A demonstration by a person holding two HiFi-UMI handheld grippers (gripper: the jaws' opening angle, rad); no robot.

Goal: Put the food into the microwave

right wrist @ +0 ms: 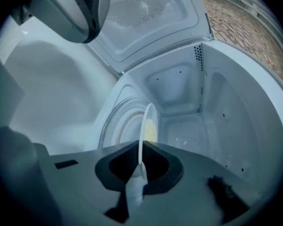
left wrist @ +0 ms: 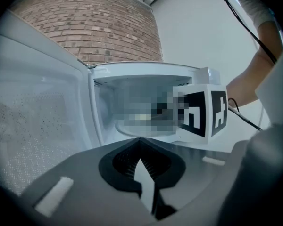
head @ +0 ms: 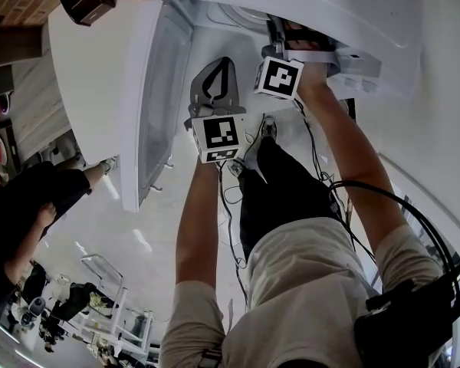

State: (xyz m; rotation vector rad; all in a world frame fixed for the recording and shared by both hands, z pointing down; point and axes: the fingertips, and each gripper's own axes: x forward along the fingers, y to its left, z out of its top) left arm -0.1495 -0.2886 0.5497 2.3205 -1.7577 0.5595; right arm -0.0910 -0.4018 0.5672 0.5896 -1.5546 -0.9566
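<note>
My right gripper (right wrist: 140, 166) pinches the rim of a thin white round plate (right wrist: 145, 121) of pale yellow food (right wrist: 151, 130), inside the open white microwave (right wrist: 226, 102). The plate's underside faces the round glass turntable (right wrist: 114, 126) just below it, seemingly apart, so lowering should seat it. My left gripper (left wrist: 144, 173), pressed together and empty, hangs outside.

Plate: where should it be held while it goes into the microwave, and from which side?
By its thin near rim, from the open front of the microwave, as the right gripper pinches it: the plate is flat and shallow, with food in the middle.
</note>
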